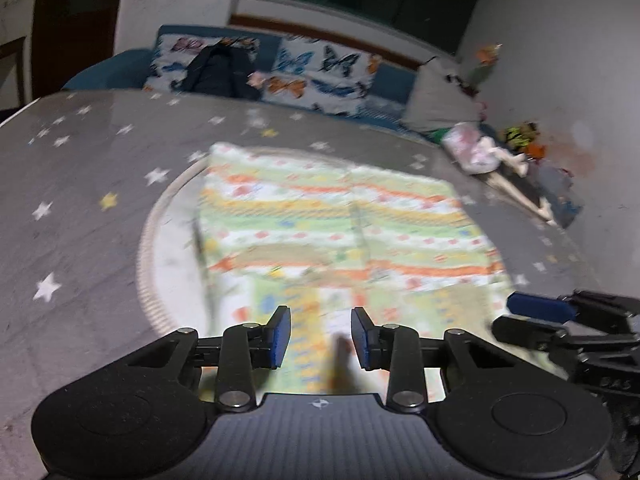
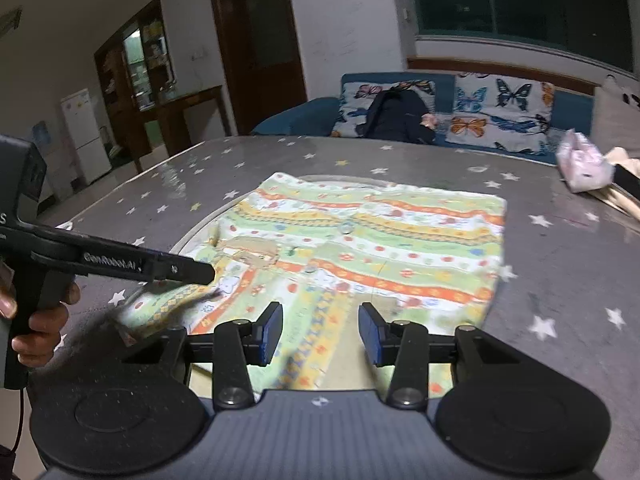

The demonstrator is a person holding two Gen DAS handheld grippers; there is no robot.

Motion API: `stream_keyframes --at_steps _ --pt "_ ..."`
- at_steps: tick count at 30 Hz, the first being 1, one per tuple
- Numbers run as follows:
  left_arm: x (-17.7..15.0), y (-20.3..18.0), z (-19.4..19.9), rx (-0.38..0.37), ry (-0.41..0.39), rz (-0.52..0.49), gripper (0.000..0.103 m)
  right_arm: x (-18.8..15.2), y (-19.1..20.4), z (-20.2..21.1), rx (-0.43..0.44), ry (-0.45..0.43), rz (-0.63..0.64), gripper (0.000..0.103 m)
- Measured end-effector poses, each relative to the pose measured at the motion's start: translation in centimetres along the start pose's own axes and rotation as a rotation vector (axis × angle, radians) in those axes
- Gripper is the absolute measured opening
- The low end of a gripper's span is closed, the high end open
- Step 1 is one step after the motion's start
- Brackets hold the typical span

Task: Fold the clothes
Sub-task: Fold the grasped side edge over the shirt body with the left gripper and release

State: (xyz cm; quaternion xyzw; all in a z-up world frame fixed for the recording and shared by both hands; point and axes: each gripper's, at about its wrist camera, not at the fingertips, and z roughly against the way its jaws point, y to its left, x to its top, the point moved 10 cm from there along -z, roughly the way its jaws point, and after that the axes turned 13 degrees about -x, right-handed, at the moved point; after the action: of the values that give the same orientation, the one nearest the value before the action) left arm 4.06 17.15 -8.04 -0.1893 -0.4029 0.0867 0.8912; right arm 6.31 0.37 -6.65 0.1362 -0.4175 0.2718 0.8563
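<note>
Right wrist view, left to right: white refrigerator (image 2: 85,136) by the far wall; dark wooden cabinet (image 2: 136,76); brown door (image 2: 256,40); blue sofa (image 2: 460,120) with butterfly-print cushions (image 2: 502,108) and a dark jacket (image 2: 400,116) draped over it; pink packet (image 2: 582,164) at the table's right edge. Grey star-patterned table (image 2: 560,280) carries the striped garment (image 2: 360,240), spread flat over a round inset at the centre. Left gripper (image 2: 200,274) enters from the left, its tip over the garment's near-left corner; whether its jaws there are parted cannot be told from this angle. Right gripper (image 2: 320,334): jaws apart, holding nothing, above the garment's near edge. Left wrist view: left gripper (image 1: 321,338), jaws apart and empty, garment (image 1: 340,220) directly ahead and below; right gripper (image 1: 560,312) just beside at right; doll (image 1: 516,172) lying on the table's far right.
</note>
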Motion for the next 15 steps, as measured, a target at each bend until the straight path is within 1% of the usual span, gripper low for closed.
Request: stream_keyframes --at_steps 1,6,9,12,15 --pt "-0.4 0.6 -0.2 0.005 0.009 0.012 0.031 -0.2 0.2 -0.5 0.001 0.009 0.002 0.042" --pt "-0.3 1.1 0.3 -0.014 0.001 0.009 0.031 -1.4 0.4 -2.5 -0.005 0.064 0.009 0.042" --pt "0.6 0.7 0.3 -0.027 -0.011 -0.003 0.031 -1.4 0.6 -2.4 -0.012 0.063 0.034 0.042" --pt "1.9 0.0 -0.2 -0.043 -0.027 -0.02 0.032 -0.4 0.6 -2.2 -0.023 0.046 0.058 0.042" --pt "2.6 0.2 -1.3 -0.028 -0.018 -0.036 0.032 0.5 0.7 -2.7 -0.021 0.038 0.054 0.042"
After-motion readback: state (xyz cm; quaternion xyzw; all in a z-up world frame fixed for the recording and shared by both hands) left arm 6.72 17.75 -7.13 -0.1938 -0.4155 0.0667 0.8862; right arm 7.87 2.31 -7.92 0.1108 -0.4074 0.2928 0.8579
